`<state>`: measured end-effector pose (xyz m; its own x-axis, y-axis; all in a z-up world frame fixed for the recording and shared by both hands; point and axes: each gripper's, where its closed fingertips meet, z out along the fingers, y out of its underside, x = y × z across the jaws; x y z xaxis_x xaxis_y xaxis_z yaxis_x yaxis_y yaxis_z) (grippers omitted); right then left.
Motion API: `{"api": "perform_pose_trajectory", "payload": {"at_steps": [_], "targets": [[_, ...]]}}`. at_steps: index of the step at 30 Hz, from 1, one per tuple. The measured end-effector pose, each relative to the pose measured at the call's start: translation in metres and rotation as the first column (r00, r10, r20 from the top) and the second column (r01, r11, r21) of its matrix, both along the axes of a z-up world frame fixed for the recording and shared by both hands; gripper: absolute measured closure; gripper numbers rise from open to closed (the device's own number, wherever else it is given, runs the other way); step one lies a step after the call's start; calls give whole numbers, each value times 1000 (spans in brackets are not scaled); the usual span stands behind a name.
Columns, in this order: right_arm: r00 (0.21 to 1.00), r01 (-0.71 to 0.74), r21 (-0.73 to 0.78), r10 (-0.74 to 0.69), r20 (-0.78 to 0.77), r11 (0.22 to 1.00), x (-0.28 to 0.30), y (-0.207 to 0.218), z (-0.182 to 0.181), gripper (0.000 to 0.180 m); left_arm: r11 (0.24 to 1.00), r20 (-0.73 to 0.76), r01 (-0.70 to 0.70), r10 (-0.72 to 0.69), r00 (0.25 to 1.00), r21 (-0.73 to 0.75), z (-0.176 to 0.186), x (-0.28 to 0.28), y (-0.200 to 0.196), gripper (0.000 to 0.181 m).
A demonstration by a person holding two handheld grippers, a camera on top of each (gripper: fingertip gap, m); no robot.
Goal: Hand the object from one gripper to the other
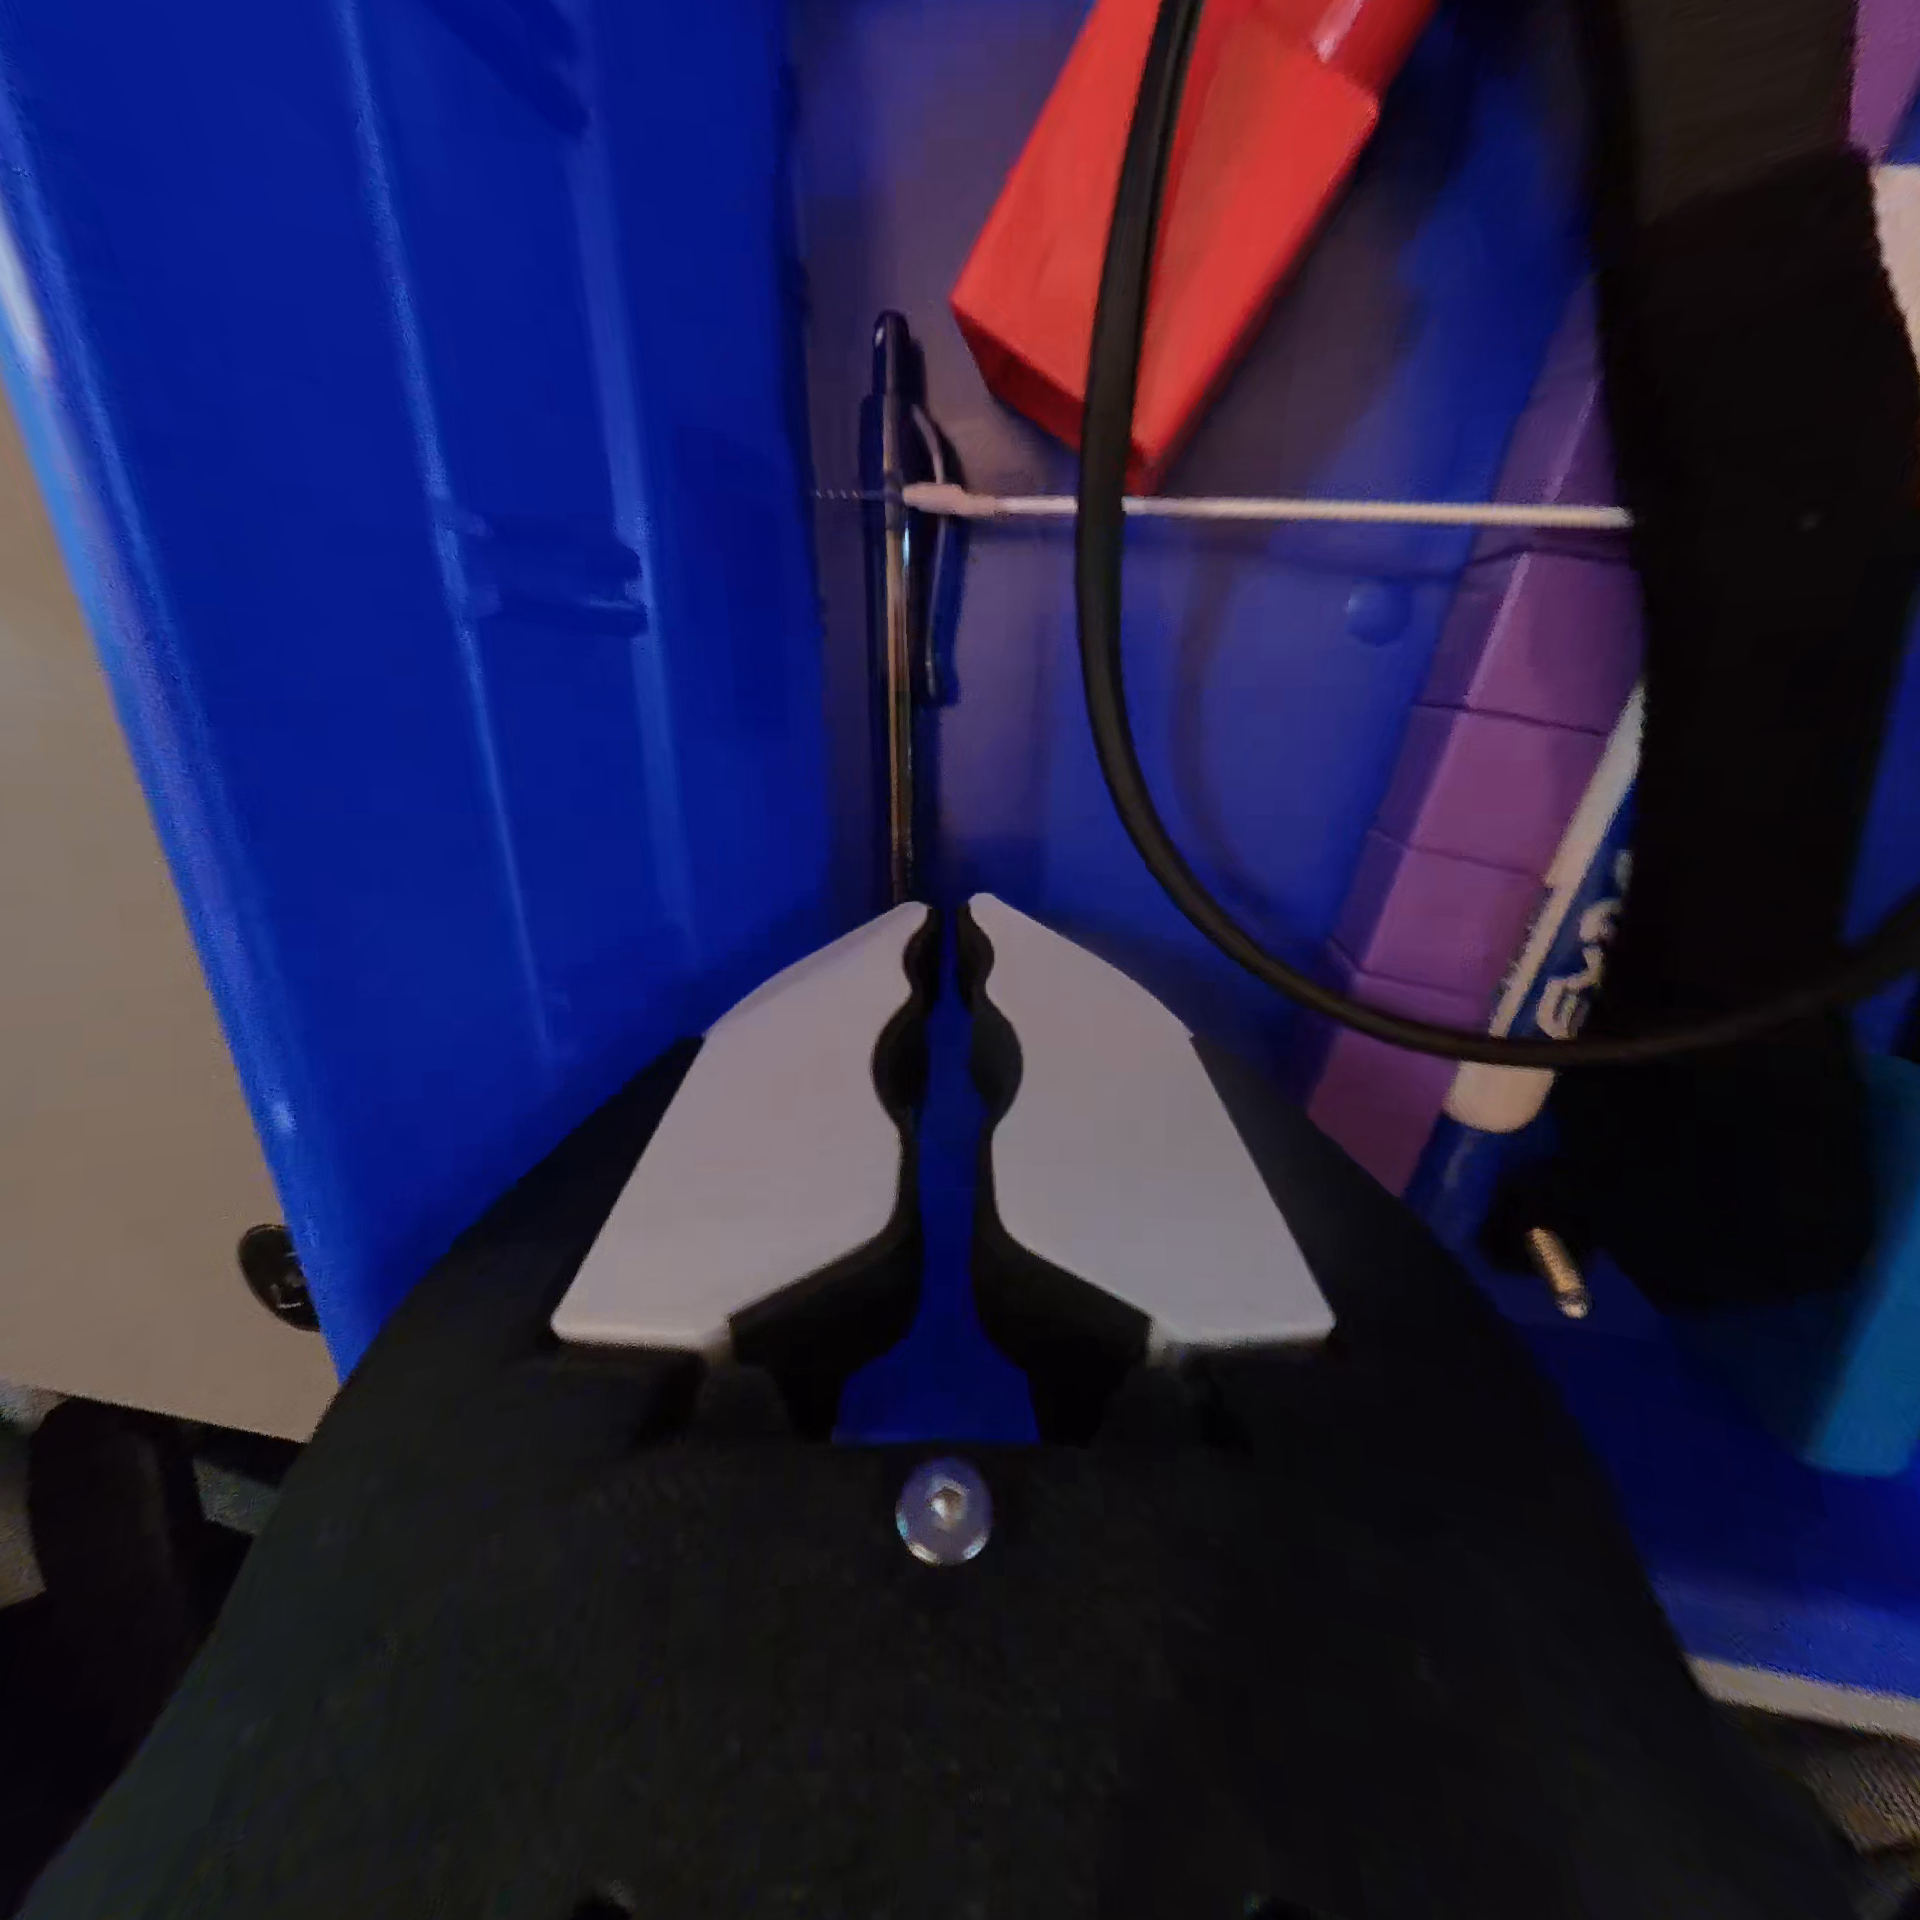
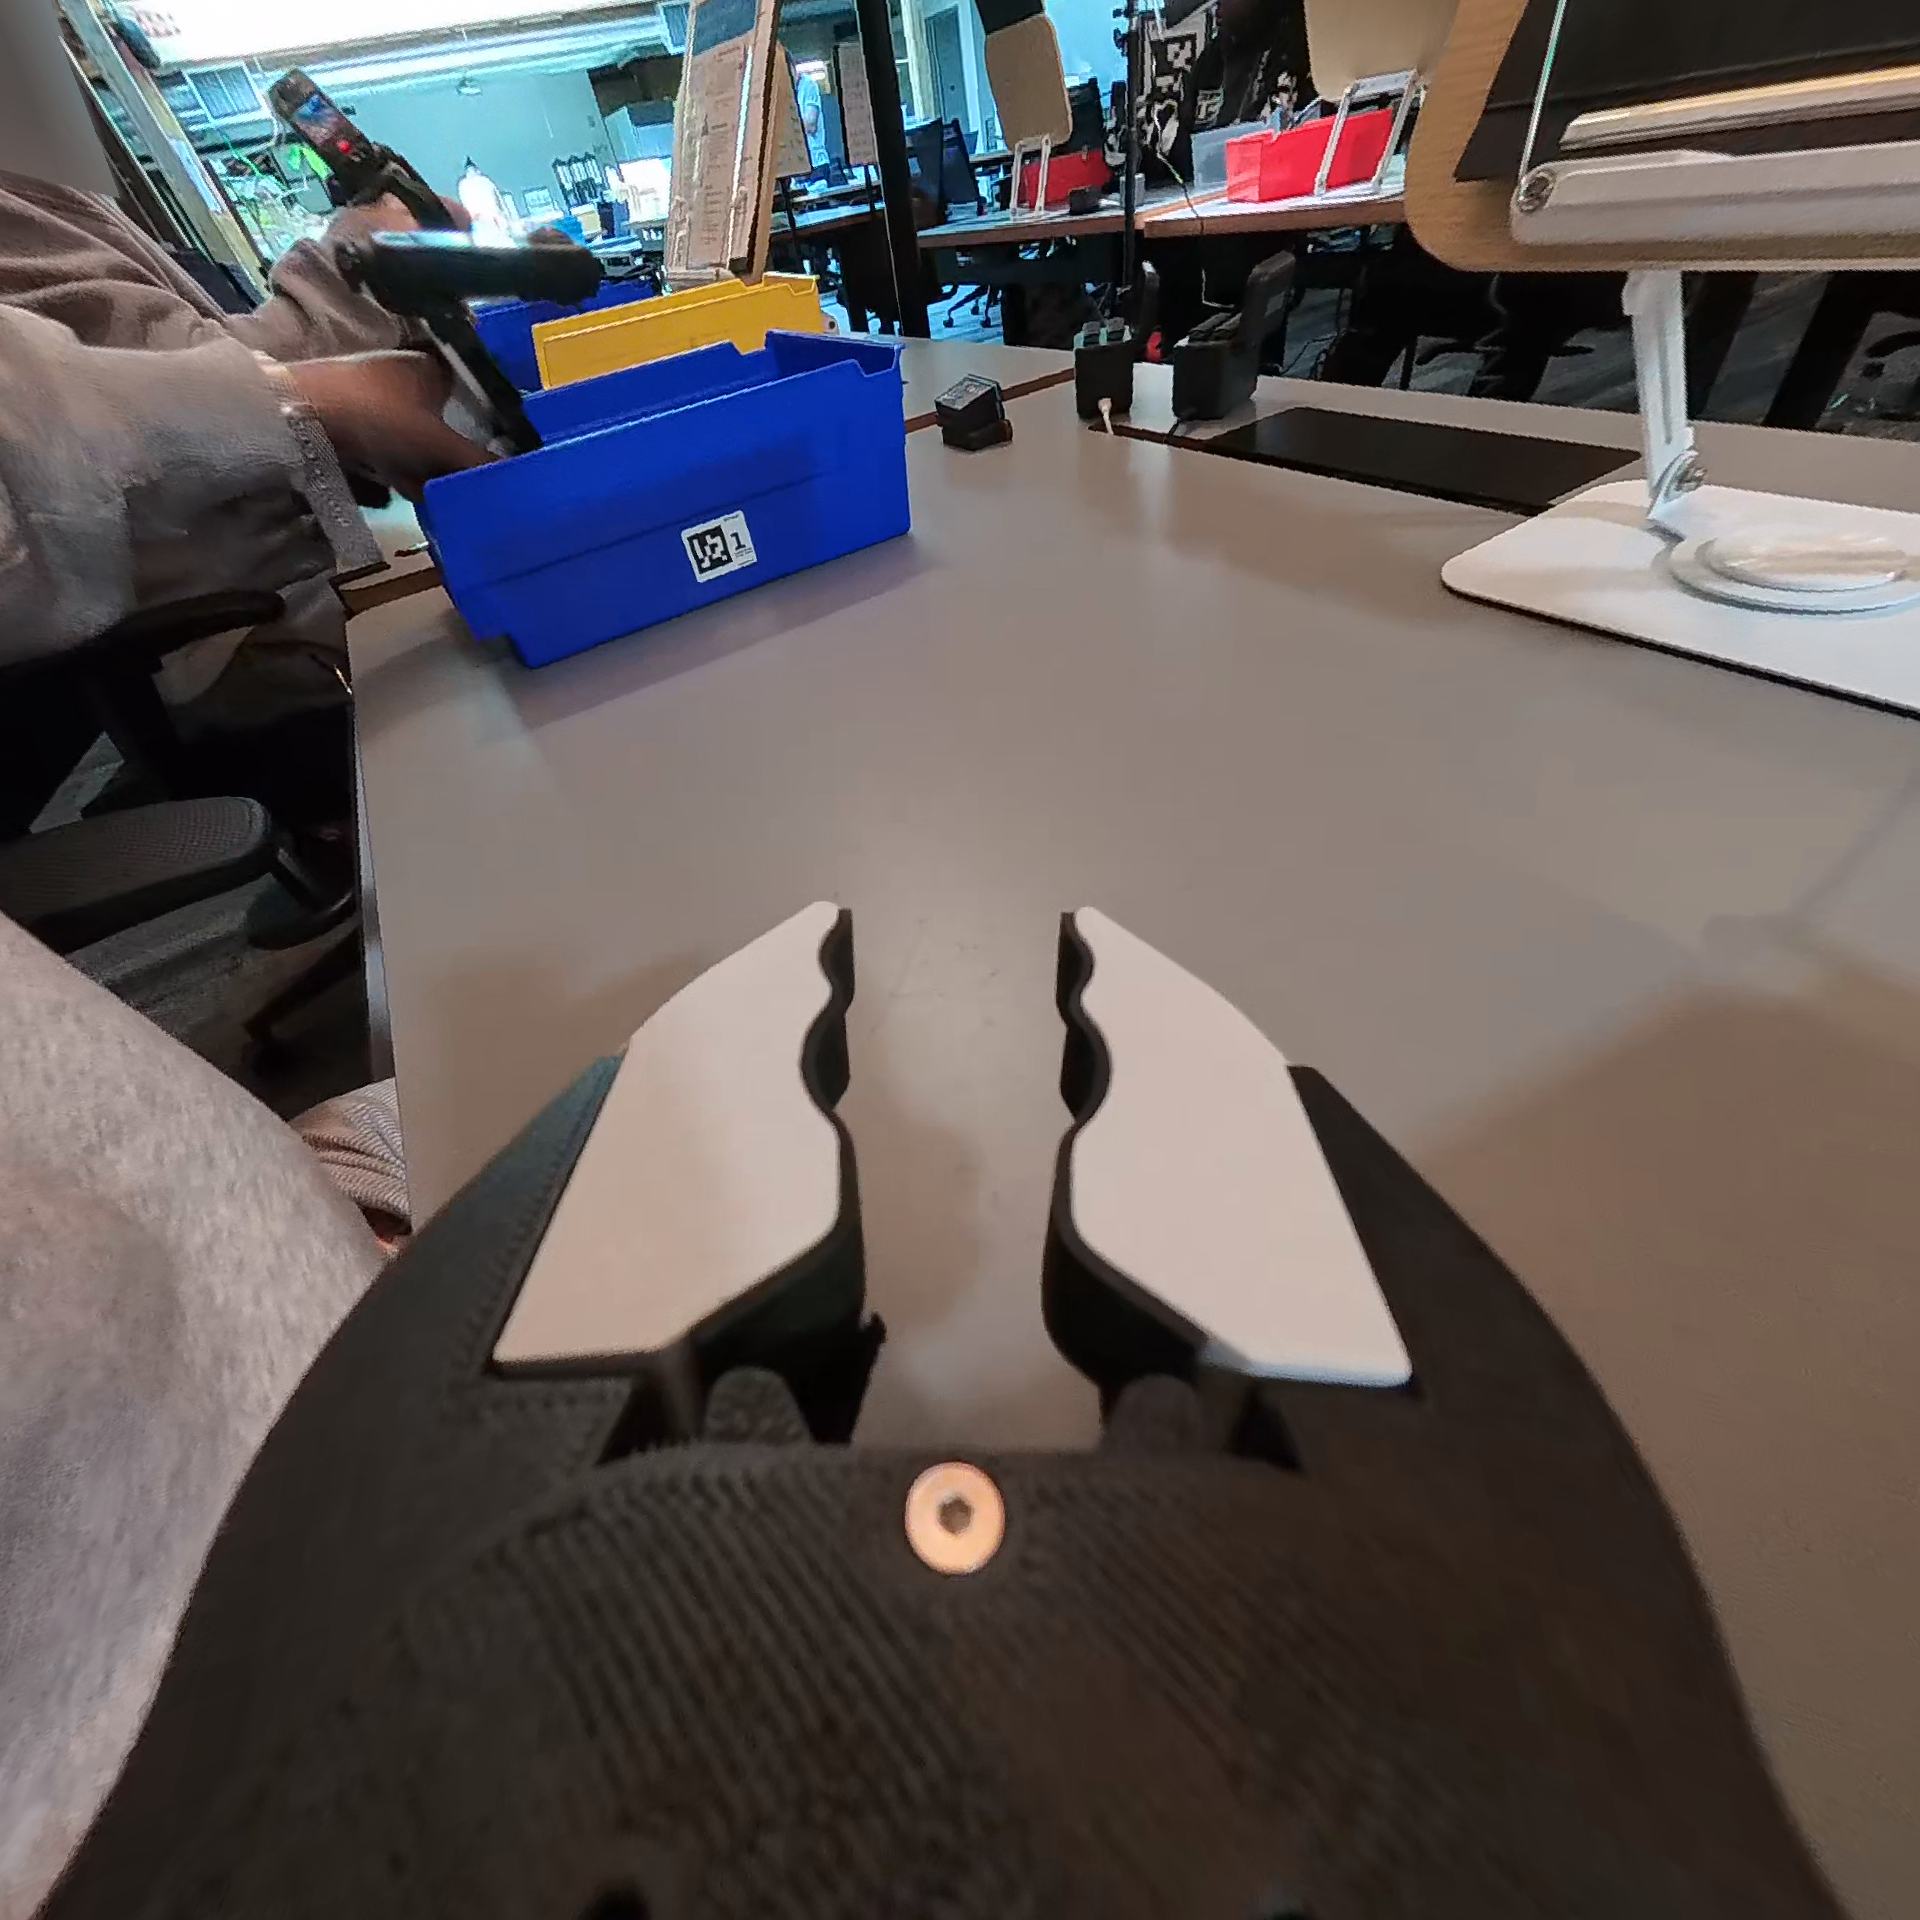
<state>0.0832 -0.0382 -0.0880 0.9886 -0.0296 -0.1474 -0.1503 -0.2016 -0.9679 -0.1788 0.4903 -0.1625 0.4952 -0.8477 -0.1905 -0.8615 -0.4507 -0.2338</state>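
In the left wrist view my left gripper [image 1: 948, 916] is down inside a blue bin [image 1: 468, 520]. Its jaws are almost closed, with a thin gap. A dark pen [image 1: 902, 623] with a clip runs straight ahead from the fingertips, and its near end meets the left fingertip. In the right wrist view my right gripper [image 2: 956, 925] is open and empty, low over the grey table [image 2: 1143, 727]. The same bin [image 2: 675, 488] stands far left, with the left gripper [image 2: 509, 426] dipped into it.
The bin also holds a red block [image 1: 1174, 229], a looped black cable [image 1: 1101, 623], a thin white stick [image 1: 1299, 511], a purple block strip [image 1: 1475, 831] and a marker [image 1: 1558, 935]. A yellow bin [image 2: 675, 322] stands behind. A monitor stand [image 2: 1662, 561] is at the right. Tip to tip, the grippers are about 60 centimetres apart.
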Motion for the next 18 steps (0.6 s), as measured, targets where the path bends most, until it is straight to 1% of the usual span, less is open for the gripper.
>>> {"api": "perform_pose_trajectory", "payload": {"at_steps": [6, 13, 14, 16, 18], "targets": [[1000, -21, -5, 21, 6, 1000, -4, 0, 0, 143, 999, -36, -12, 13, 999, 43, -3, 4, 4, 156], [999, -48, -1, 48, -10, 999, -11, -4, 2, 146, 980, -83, 28, -12, 996, 199, 8, 8, 14, 150], [999, -49, 4, 49, -13, 999, -11, -5, 3, 146, 979, -99, 28, -8, 995, 200, 7, 7, 15, 149], [998, -51, 14, 51, -22, 999, -11, -6, 5, 146, 988, -127, 7, 13, 992, 154, -1, 3, 13, 146], [998, -50, 21, 51, -36, 999, -11, -8, 6, 146, 988, -142, 4, 18, 990, 153, 0, 4, 15, 146]]}}
